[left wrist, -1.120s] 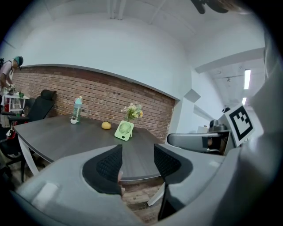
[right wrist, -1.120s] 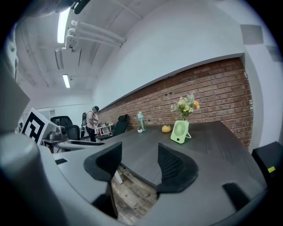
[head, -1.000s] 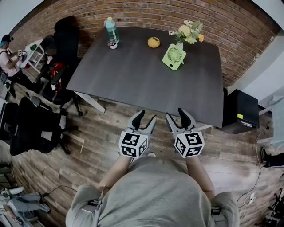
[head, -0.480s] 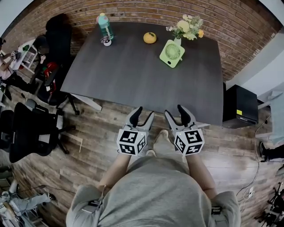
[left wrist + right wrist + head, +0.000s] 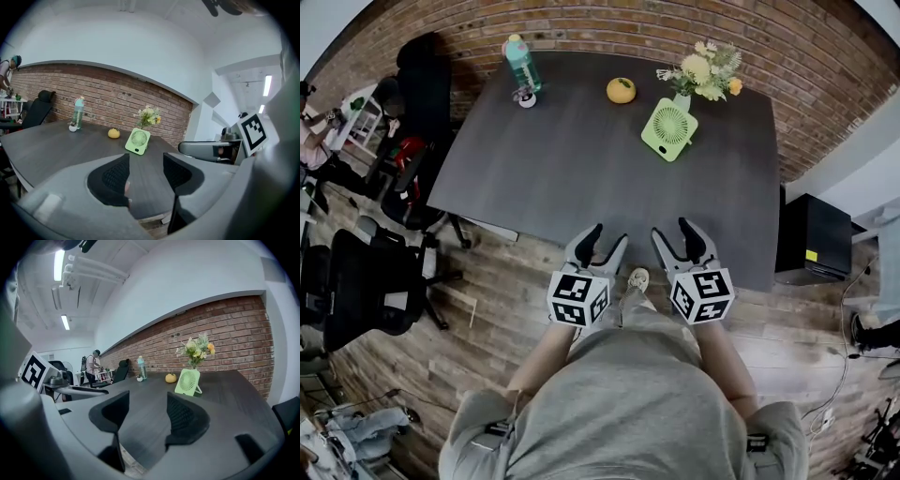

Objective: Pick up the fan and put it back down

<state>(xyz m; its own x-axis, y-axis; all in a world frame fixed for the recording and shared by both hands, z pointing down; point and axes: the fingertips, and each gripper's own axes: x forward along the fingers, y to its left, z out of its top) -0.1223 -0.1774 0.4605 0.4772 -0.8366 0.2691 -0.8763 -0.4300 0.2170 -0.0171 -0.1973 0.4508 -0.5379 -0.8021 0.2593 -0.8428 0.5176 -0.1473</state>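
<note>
Fan is sitting on the table, nobody touching it. It's the light green one, propped on its little stand and leaning back a bit, over by the table's far right corner as the person faces it. A vase of flowers is right behind it at the table's far edge. A round orange fruit sits further along that far edge, toward the middle. A teal-capped bottle stands at the table's far left corner, with some small white pot just beside it. I can't tell what's in the pot.

Whoever's doing this is in a grey shirt, standing at the table's near edge with a gripper in each hand. The left gripper and right gripper are held side by side, just reaching that near edge and pointing across the table. Both have their jaws spread apart, and there's only bare dark tabletop between them, so neither is holding anything. The fan is well apart from both, clear across the table.

Off the table's left side there are some black office chairs. Off its right side a black box sits on the wood floor. Another person is standing well beyond the table's left end.
</note>
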